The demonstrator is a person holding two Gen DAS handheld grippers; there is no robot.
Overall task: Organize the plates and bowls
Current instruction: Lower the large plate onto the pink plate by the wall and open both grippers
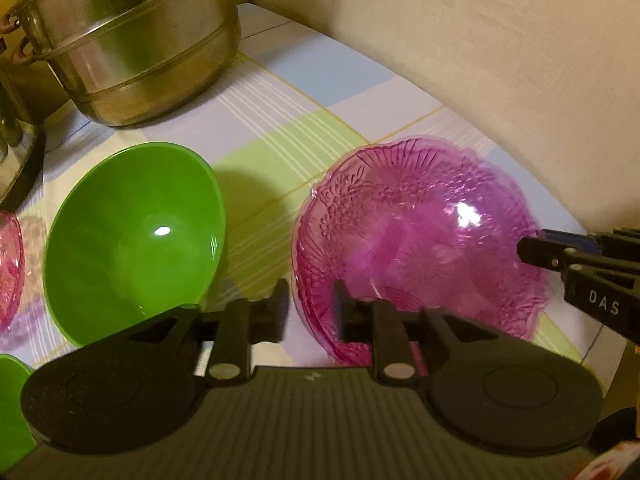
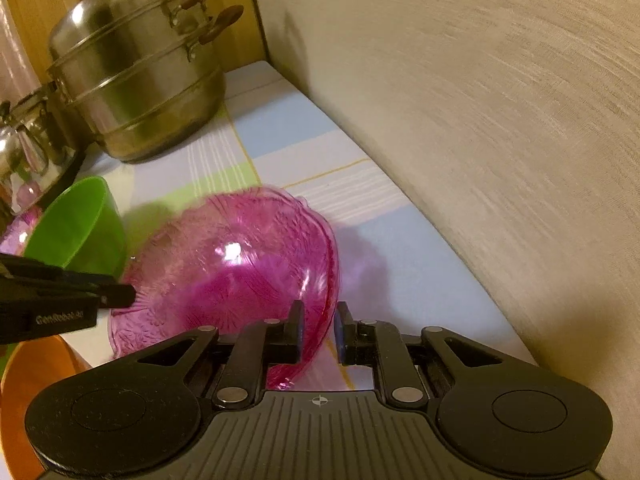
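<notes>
Two hand-held grippers, left (image 1: 310, 310) and right (image 2: 319, 330), slightly spread, straddle opposite rims of the pink embossed bowl (image 1: 420, 240) without pinching; its near rim is hidden.

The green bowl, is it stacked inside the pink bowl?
No, the green bowl stands beside the pink bowl on the cloth, apart.

Your left gripper (image 1: 310, 310): black, ribbed grey body, round discs, silver rivets.
Your right gripper (image 2: 319, 332): same build, blue pads, white lettering.
</notes>
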